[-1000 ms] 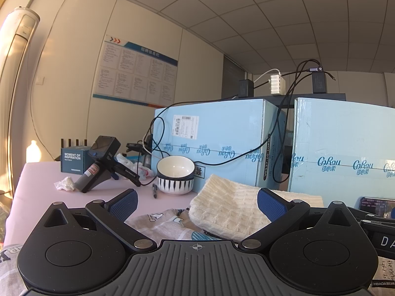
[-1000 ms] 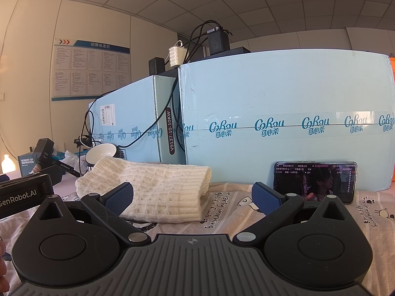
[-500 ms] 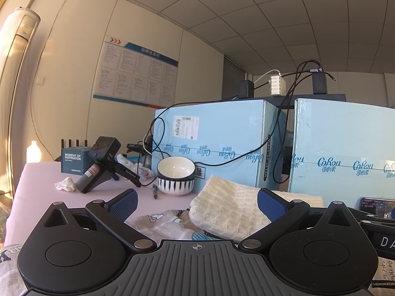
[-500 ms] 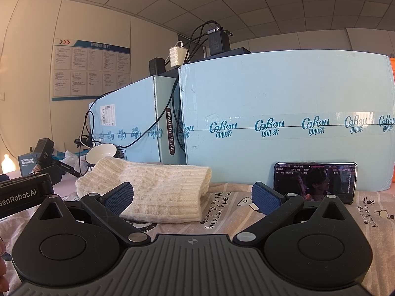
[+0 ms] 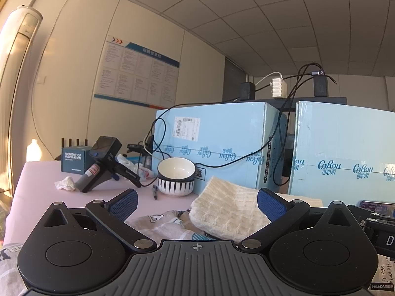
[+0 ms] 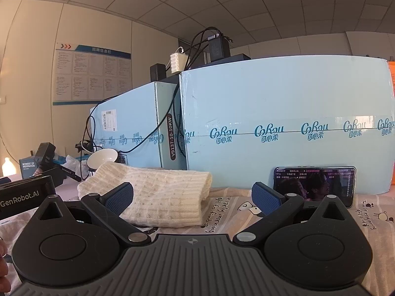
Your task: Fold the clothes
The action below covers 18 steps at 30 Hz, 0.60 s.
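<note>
A cream knitted garment (image 5: 229,209) lies folded on a printed cartoon cloth (image 5: 163,224) that covers the table. It also shows in the right wrist view (image 6: 163,194), on the same cloth (image 6: 229,212). My left gripper (image 5: 196,201) is open and empty, low over the cloth, just short of the garment. My right gripper (image 6: 192,196) is open and empty, with its left pad (image 6: 119,197) in front of the garment's near edge.
Two light blue cartons (image 6: 284,123) with cables stand right behind the garment. A phone (image 6: 314,185) leans on the right carton. A striped bowl (image 5: 175,176), a pen, a black handheld device (image 5: 101,162), a tissue and a small box sit at left on the pink tabletop.
</note>
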Tool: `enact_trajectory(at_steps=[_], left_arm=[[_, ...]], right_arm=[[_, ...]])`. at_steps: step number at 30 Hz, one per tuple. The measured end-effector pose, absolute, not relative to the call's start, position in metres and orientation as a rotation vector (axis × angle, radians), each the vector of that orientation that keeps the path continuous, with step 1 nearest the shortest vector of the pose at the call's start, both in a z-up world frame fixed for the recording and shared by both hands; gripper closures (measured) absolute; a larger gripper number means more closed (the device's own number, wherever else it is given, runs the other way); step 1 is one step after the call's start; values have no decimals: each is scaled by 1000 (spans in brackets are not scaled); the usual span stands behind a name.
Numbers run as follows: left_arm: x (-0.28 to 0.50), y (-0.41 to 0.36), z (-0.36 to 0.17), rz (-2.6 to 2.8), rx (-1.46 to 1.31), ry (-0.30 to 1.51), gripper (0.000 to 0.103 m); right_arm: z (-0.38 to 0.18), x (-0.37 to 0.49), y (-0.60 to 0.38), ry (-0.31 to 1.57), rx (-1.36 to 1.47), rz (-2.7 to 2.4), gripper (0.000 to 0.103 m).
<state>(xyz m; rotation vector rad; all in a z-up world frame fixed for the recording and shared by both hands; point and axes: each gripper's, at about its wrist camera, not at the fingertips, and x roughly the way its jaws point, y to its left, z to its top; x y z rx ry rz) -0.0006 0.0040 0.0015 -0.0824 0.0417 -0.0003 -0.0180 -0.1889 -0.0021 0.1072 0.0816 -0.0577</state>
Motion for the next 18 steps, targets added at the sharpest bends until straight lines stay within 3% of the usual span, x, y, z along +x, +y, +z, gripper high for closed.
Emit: enact_trajectory(at_steps=[18], left_arm=[[-7, 15, 2, 30, -153, -37, 0]], right_arm=[[10, -31, -188, 32, 127, -58, 0]])
